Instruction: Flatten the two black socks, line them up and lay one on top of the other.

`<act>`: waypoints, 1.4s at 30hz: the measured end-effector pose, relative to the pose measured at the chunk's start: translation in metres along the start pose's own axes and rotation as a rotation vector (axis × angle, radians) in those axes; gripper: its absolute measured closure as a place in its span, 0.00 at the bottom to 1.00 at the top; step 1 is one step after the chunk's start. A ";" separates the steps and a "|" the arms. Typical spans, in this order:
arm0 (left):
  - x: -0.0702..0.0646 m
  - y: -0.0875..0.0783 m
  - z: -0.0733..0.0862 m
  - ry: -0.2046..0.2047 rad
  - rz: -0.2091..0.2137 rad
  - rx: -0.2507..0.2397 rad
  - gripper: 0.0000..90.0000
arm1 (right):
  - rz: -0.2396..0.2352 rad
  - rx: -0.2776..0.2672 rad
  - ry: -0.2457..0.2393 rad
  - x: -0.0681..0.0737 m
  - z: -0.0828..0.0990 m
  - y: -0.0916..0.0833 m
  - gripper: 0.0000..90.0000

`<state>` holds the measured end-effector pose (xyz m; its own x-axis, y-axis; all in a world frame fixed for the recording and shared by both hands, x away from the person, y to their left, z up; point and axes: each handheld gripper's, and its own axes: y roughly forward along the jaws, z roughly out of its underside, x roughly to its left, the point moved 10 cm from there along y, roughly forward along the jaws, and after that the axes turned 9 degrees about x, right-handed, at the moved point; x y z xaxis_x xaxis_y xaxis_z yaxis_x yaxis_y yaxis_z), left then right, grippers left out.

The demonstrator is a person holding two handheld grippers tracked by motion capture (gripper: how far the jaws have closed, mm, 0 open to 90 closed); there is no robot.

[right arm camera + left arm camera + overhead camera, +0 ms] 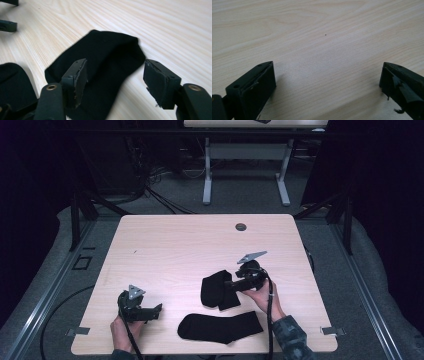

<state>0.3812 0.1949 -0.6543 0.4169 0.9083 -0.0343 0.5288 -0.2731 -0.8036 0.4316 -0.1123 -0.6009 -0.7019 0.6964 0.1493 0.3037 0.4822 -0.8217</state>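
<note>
Black folded sock (218, 290) under parted right tongs (115, 75); second sock (220, 326) flat.

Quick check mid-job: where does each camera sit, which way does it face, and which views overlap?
High view: above the person's side, looking forward and down on the table; both hands, the left hand-held gripper and right hand-held gripper show.
Left gripper view: rides the left hand-held gripper, jaws apart over bare wood.
Right gripper view: rides the right hand-held gripper, jaws apart over the folded sock.
Shared: high and right gripper views both show that folded sock.
</note>
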 end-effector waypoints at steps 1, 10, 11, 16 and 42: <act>-0.005 -0.005 -0.006 0.017 0.011 -0.008 0.04 | 0.000 -0.007 0.008 0.000 0.003 -0.007 0.39; -0.106 -0.018 -0.060 0.271 0.199 -0.010 0.15 | -0.014 0.029 0.074 0.008 0.044 -0.008 0.45; -0.118 -0.013 -0.062 0.299 0.217 0.001 0.17 | -0.030 0.036 0.080 0.009 0.047 -0.005 0.46; -0.163 0.012 -0.067 0.423 0.248 0.094 0.31 | -0.037 0.056 0.094 0.014 0.056 0.004 0.52; -0.174 0.036 -0.059 0.466 0.273 0.152 0.98 | -0.035 0.070 0.034 0.027 0.059 0.020 0.93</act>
<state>0.3714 0.0084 -0.6417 0.8246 0.5655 -0.0144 0.2580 -0.3986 -0.8801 0.3808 -0.1151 -0.6461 -0.6890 0.6977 0.1965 0.2321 0.4692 -0.8521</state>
